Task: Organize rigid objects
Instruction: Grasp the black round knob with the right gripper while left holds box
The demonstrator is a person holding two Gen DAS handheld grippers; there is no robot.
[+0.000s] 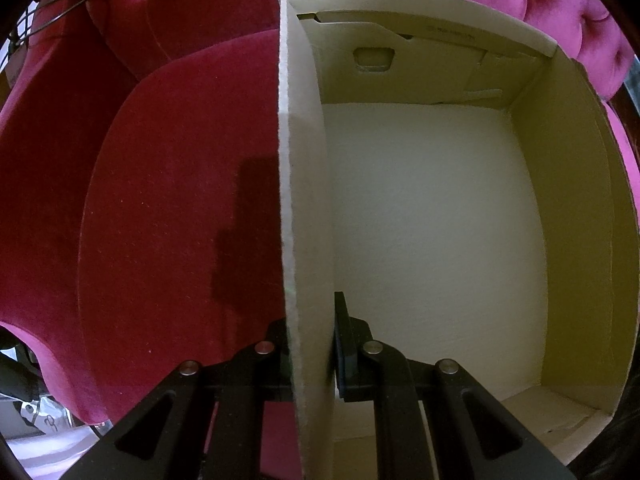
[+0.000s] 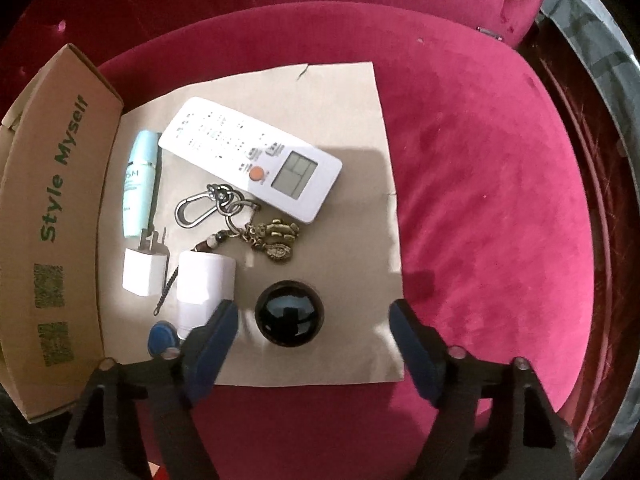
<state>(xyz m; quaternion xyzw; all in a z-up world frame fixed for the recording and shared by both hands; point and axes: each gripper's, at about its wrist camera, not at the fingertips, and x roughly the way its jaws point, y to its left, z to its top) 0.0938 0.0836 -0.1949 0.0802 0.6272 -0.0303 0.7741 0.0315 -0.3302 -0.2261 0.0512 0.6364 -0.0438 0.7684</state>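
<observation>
Glossy black ball point(image 2: 289, 318), lower centre between the spread right gripper point(image 2: 314, 344) fingers, looks slick, rigid, roll-prone, so pinch across its widest girth; left gripper point(image 1: 310, 344) clamps the cardboard box point(image 1: 308, 184) wall.

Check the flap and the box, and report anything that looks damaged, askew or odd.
Little stands out. The cardboard flap has a small tear at its far edge and a nick on its right edge. The box holds nothing, and the left gripper is clamped on its wall.
</observation>
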